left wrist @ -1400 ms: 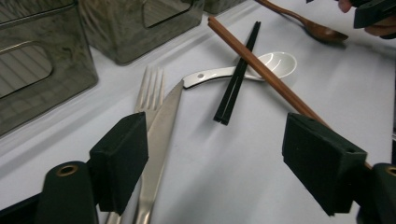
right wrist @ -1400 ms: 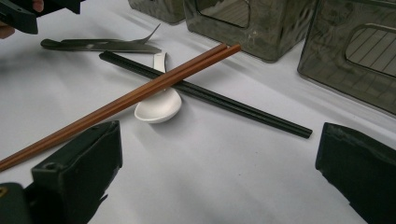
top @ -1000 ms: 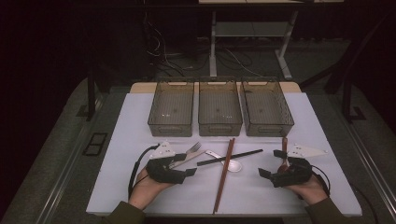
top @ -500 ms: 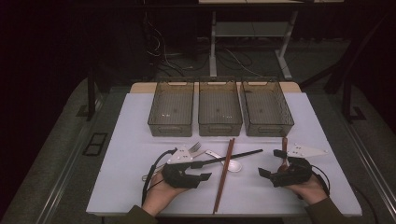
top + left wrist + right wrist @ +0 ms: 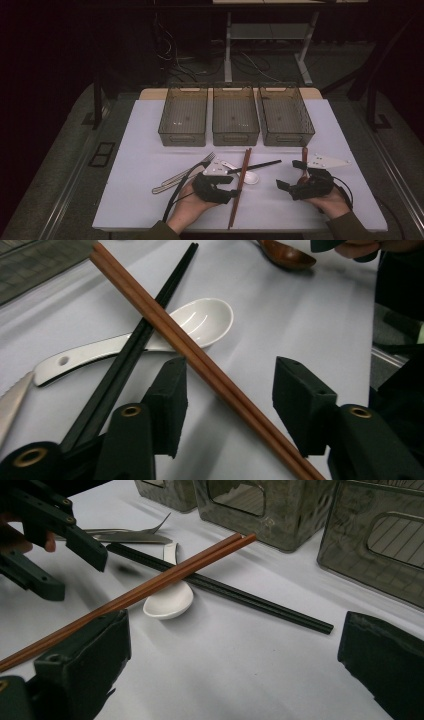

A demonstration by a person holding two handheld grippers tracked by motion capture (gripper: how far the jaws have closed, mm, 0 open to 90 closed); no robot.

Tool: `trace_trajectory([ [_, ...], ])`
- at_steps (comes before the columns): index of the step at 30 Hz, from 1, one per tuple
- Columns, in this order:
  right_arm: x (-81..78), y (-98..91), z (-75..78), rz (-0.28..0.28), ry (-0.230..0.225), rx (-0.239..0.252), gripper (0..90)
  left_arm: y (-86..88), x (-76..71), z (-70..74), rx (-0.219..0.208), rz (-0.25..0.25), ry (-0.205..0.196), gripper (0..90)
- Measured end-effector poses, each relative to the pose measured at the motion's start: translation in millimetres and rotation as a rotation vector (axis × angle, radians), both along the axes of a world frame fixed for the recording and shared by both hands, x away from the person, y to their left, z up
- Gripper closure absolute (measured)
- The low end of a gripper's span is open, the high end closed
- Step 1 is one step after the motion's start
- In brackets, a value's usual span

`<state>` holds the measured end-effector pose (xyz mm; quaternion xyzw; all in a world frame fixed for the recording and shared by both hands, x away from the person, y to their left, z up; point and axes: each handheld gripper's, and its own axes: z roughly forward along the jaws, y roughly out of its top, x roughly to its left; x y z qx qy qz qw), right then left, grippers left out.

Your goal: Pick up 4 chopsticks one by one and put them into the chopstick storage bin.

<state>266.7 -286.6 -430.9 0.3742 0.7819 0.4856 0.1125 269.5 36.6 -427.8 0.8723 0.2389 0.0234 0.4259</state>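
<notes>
Since a second earlier, the left tongs (image 5: 234, 192) have been moved from the lower left of the high view, beside the fork, toward the lower centre, and are now set at the brown chopsticks (image 5: 240, 186). This is judged to mean that the chopsticks have been chosen as the next thing to be picked up, probably for sorting into one of the three bins (image 5: 235, 119) lined up across the middle of the frame. The grasp has not yet been made: in the left gripper view the left tongs (image 5: 227, 405) are seen spread, with the brown chopsticks (image 5: 200, 357) running diagonally between the two jaws and not yet pinched.

The right tongs (image 5: 286, 186) are held at the lower right of the high view, well apart from the chopsticks, and are spread and empty.

The brown chopsticks are seen as a matched reddish-brown pair, long and slender, lying side by side on the white tabletop (image 5: 135, 200). In the right gripper view they (image 5: 150, 587) are laid across a white spoon (image 5: 170, 600) and a pair of black chopsticks (image 5: 240, 596), so one end is propped slightly off the surface.
</notes>
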Motion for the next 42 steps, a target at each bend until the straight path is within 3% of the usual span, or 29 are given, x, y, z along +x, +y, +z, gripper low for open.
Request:
trace_trajectory([
  [14,-0.1,-0.2,0.1,-0.004,0.000,0.001,0.5,-24.4,5.5,-16.0,0.082,0.028,-0.004,41.7],
  [15,-0.1,-0.2,0.2,-0.005,0.000,0.001,0.5,-25.6,6.8,-17.3,0.103,0.027,-0.003,41.7],
  [25,-0.1,-0.2,0.3,-0.006,0.000,0.003,0.5,-30.7,7.1,-19.9,0.121,0.042,-0.017,43.4],
  [42,0.0,-0.3,0.3,-0.003,0.001,0.002,0.5,-26.7,9.5,-18.5,0.146,0.055,-0.035,60.8],
])
